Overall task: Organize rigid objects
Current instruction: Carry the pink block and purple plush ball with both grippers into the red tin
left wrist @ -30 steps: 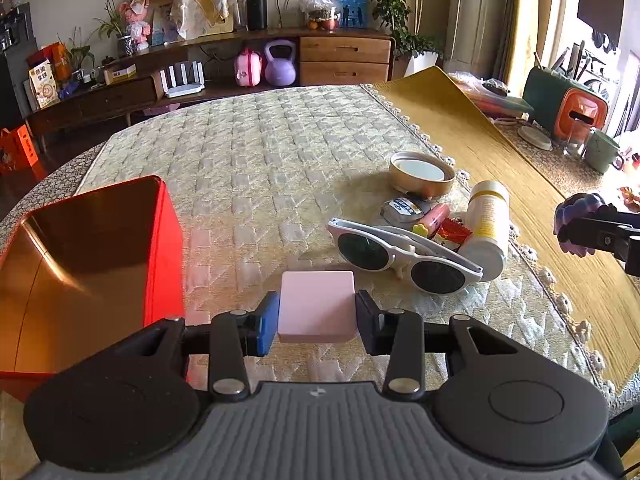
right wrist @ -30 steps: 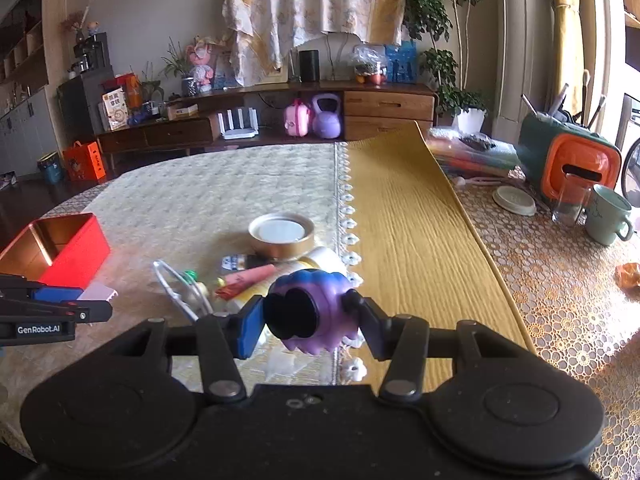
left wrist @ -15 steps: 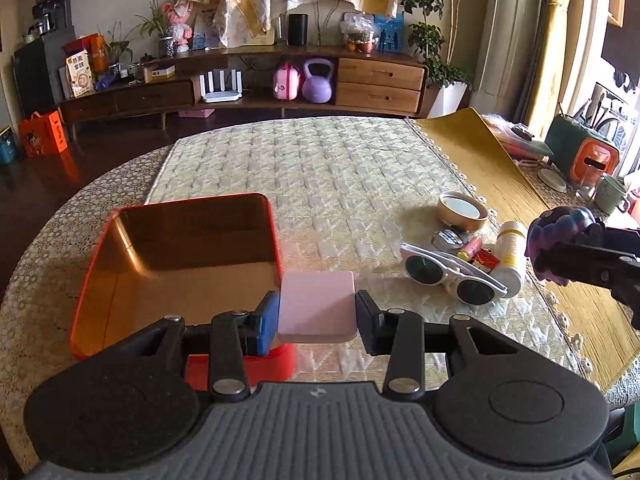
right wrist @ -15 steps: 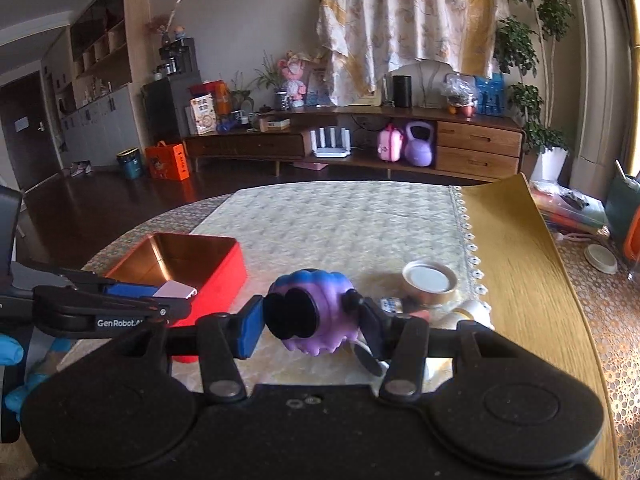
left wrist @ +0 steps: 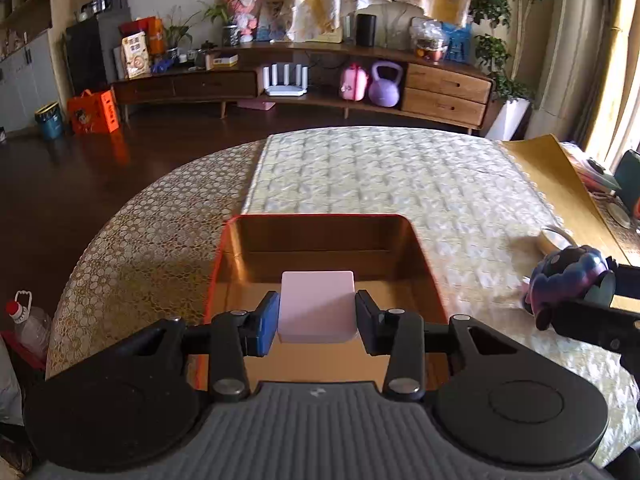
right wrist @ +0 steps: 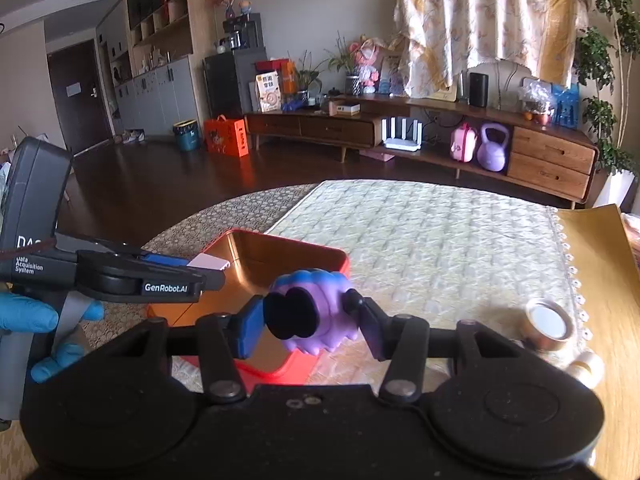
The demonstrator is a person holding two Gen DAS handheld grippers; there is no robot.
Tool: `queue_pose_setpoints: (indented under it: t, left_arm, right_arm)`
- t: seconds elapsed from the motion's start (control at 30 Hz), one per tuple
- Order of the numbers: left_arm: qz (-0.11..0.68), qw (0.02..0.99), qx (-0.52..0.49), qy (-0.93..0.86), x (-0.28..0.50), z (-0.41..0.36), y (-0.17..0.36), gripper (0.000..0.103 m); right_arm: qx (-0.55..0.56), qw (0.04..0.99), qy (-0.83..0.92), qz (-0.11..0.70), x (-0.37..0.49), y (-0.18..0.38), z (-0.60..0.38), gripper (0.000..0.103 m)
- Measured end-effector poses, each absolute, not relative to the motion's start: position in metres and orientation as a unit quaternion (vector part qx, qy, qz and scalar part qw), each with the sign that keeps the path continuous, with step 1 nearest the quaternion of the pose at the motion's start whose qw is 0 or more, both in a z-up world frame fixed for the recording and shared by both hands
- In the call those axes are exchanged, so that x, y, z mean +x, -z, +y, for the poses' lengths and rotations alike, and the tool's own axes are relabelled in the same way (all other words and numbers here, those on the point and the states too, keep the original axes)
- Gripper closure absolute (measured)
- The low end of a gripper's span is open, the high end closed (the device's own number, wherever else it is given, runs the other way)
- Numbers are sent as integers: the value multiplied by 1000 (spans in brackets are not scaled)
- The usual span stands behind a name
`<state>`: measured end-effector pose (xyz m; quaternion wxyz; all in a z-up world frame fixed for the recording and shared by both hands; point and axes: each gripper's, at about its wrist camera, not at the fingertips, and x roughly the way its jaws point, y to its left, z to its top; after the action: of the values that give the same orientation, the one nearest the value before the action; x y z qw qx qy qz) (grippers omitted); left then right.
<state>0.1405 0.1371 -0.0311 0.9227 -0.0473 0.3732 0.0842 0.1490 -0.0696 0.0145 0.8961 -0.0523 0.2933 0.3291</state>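
Beyond the desk [left wrist: 160, 240] we see a long wooden sideboard [right wrist: 420, 128] holding a white router [right wrist: 401, 133], a pink case [right wrist: 463, 145] and a purple kettlebell [right wrist: 494, 147]. An orange box [right wrist: 227, 136] and a teal bin [right wrist: 187, 135] stand on the dark floor.

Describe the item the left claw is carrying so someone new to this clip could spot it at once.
Start at the open red tin with the coppery inside on the cream table runner. Directly above its near end, the left claw grips a pale pink box by its sides. It is flat-faced and square-cornered, unlike the knobbly purple toy in the right claw.
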Motion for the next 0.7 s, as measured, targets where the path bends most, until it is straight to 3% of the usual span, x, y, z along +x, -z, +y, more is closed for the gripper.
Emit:
queue_pose_setpoints:
  t: [0.7]
  left_arm:
    - [420,903,-27,-81,237,182,79,63]
  right_arm:
    - [-186,859,-368,304,213,44,38,53]
